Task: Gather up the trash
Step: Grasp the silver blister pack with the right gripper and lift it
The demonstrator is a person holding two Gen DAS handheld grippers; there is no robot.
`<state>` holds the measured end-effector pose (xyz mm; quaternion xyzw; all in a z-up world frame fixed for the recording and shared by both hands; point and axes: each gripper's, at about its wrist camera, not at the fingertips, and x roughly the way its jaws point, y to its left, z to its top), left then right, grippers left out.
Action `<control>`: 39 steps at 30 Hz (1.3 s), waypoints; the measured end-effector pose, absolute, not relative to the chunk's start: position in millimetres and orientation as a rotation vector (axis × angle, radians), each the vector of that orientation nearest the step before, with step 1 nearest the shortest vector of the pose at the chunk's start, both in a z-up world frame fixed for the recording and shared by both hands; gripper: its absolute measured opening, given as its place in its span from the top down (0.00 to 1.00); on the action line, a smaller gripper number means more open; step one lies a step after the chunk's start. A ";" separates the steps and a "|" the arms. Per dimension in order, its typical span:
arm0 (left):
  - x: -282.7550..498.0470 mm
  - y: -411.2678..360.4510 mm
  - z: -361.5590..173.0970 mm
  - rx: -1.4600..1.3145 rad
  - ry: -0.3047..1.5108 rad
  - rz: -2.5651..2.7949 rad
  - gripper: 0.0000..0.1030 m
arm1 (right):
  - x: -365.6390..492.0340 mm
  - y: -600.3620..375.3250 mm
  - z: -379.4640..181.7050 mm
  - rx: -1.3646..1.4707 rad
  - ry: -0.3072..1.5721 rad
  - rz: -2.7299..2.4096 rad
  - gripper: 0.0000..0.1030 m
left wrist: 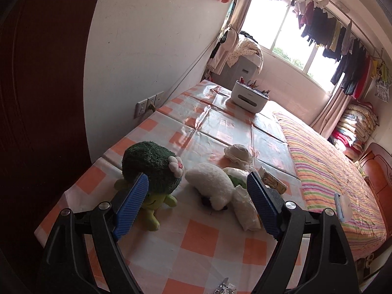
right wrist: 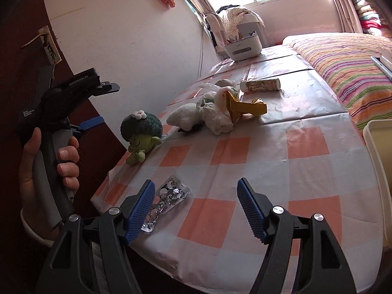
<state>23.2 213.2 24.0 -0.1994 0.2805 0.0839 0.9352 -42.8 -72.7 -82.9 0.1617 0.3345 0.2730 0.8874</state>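
Note:
My left gripper (left wrist: 197, 197) is open and empty above the checked table, facing a green broccoli plush (left wrist: 152, 169), a white plush (left wrist: 210, 181) and a crumpled white tissue (left wrist: 245, 213). In the right wrist view the left gripper (right wrist: 91, 122) is held at the table's left edge. My right gripper (right wrist: 196, 210) is open and empty over the near edge, beside a shiny foil wrapper (right wrist: 166, 199) by its left finger. Farther off lie the crumpled tissue (right wrist: 218, 120), a yellow wrapper (right wrist: 247, 109) and a paper tube (right wrist: 261, 85).
A white caddy (left wrist: 250, 96) stands at the table's far end; it also shows in the right wrist view (right wrist: 242, 45). A striped bed (left wrist: 338, 171) runs along the right. A white bin rim (right wrist: 378, 161) is at the right edge. The wall and a door lie left.

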 end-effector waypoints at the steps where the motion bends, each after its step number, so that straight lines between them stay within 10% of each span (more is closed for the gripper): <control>1: 22.1 218.4 23.1 -0.413 0.574 0.177 0.21 | -43.1 -67.5 -84.3 0.336 0.708 0.586 0.34; 35: -7.9 296.9 37.5 -0.518 0.475 0.361 0.21 | -19.2 49.1 -96.3 0.170 1.061 0.182 0.35; 39: -7.6 297.4 37.8 -0.509 0.473 0.375 0.21 | -20.9 56.1 -97.2 0.100 1.024 0.240 0.69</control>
